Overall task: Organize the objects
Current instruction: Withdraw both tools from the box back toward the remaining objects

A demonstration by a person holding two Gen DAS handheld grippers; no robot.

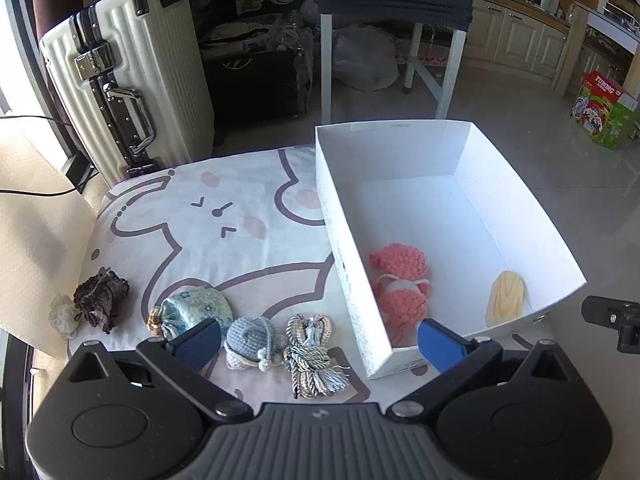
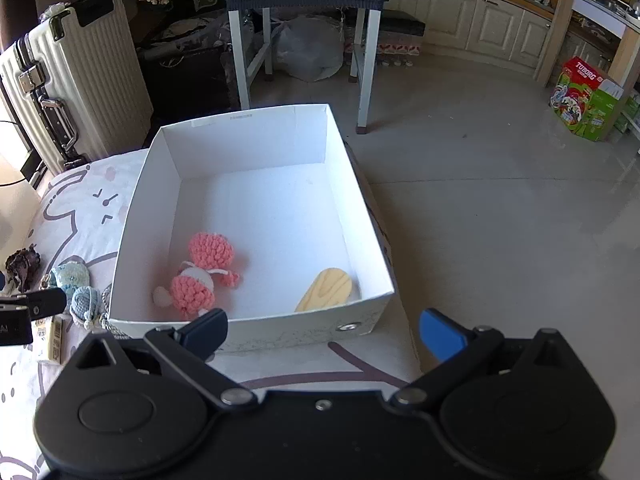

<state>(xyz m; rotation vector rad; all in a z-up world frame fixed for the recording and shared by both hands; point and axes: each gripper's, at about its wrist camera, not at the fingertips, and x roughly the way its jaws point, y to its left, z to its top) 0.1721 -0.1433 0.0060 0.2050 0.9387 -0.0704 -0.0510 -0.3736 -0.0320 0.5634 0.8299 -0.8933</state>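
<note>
Both hand-held grippers, left [image 1: 318, 338] & right [image 2: 322, 334], gape empty; blue-grey crocheted pouch [image 1: 250, 342] w/ corded tassel [image 1: 310, 354] touching, prob. snags.

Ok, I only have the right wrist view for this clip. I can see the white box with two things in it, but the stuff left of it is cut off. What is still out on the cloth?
Observer: Five pieces lie in a row left of the white box. Nearest it is a silver-blue tasselled cord knot.
Operator: And beside that?
Observer: A blue crochet piece, then a floral drawstring pouch.
Operator: Anything further out?
Observer: A dark crinkled lump with a small pale bundle against it.
Operator: Is the left gripper holding one?
Observer: No. The left gripper is open, its fingers either side of the crochet piece and the cord knot.
</note>
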